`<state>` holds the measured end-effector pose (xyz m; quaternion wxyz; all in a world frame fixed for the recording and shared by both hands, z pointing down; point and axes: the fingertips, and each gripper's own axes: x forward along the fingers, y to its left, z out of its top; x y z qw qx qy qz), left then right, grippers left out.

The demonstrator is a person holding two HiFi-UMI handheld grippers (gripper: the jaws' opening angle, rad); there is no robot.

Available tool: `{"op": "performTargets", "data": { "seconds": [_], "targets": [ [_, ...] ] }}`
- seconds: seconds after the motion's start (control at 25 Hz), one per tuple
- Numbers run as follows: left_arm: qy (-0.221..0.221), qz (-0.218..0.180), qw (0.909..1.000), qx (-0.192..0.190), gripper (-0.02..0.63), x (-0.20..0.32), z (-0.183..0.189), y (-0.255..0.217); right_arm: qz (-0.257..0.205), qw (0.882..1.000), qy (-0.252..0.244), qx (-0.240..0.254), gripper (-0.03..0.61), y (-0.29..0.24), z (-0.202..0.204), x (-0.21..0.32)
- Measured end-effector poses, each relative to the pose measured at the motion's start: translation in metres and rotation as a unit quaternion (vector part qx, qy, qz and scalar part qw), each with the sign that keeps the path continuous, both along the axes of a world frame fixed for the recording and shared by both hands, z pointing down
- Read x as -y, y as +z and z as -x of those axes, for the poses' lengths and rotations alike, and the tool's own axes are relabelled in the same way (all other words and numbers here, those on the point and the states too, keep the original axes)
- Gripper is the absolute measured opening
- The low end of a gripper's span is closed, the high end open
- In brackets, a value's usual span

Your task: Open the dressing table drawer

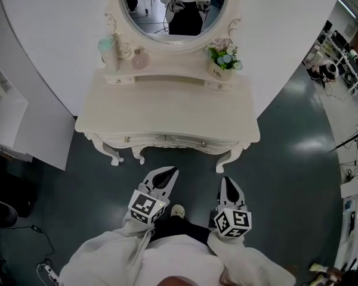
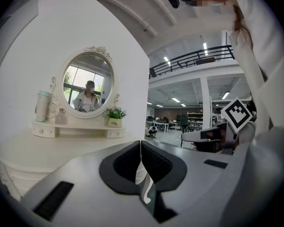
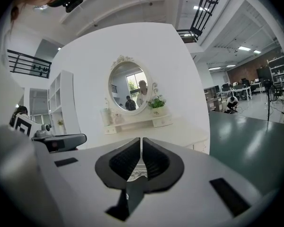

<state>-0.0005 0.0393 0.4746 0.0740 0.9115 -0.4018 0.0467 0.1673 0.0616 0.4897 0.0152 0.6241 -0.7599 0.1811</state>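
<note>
- The jaws of the left gripper (image 2: pixel 141 148) are seen pressed together at their tips. Nothing is held between them.
- The jaws of the right gripper (image 3: pixel 141 144) are also seen closed, and nothing is held there.
- In the head view, the left gripper (image 1: pixel 169 172) and the right gripper (image 1: pixel 228 181) are held side by side above the dark floor (image 1: pixel 286 154). Both are pointed at the dressing table (image 1: pixel 167 109).
- Neither gripper is touching the table. Both are kept a little way back from its front edge.
- A marker cube (image 1: pixel 147 207) is seen at the back of the left gripper, and another marker cube (image 1: pixel 232 221) at the back of the right one.
- White sleeves (image 1: pixel 107 252) are seen behind the cubes, and a shoe (image 1: pixel 178 210) between the grippers.
- The drawer (image 1: pixel 167 140) is found under the front edge of the table top. It is shut, and small knobs (image 1: pixel 203 143) are seen on its front.
- A low shelf (image 1: pixel 167 71) is set along the back edge of the table top, under an oval mirror (image 1: pixel 173 11).
- A pale green cup (image 1: pixel 107 51) and a pink bottle (image 1: pixel 139 58) are placed at the left end of the shelf.
- A flower pot (image 1: pixel 224 61) is placed at the right end.
</note>
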Motion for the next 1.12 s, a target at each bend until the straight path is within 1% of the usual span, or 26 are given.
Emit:
{"op": "performTargets", "data": {
  "seconds": [0.24,0.48,0.6,0.72,0.88,1.12],
  "targets": [
    [-0.017,0.003,0.9998,0.002,0.018,0.011,-0.003,0.003,0.002,1.0,-0.015,0.005,0.038,0.004,-0.003,0.017],
    [-0.022,0.017,0.9996,0.01,0.018,0.004,-0.001,0.01,0.019,0.999,-0.029,0.015,0.038,0.016,0.01,0.014],
    [-0.024,0.031,0.9991,0.013,0.018,0.001,0.003,0.021,0.03,0.999,-0.036,0.016,0.038,0.026,0.016,0.01],
    [-0.022,0.04,0.9989,0.014,0.018,0.005,0.001,0.029,0.035,0.999,-0.031,0.016,0.038,0.031,0.012,0.012],
    [-0.014,0.035,0.9992,0.016,0.018,0.019,-0.006,0.029,0.037,0.999,-0.022,0.017,0.038,0.033,0.005,0.026],
    [-0.019,0.032,0.9992,0.014,0.018,0.058,-0.005,0.026,0.032,0.999,-0.022,0.017,0.038,0.03,0.002,0.063]
  ]
}}
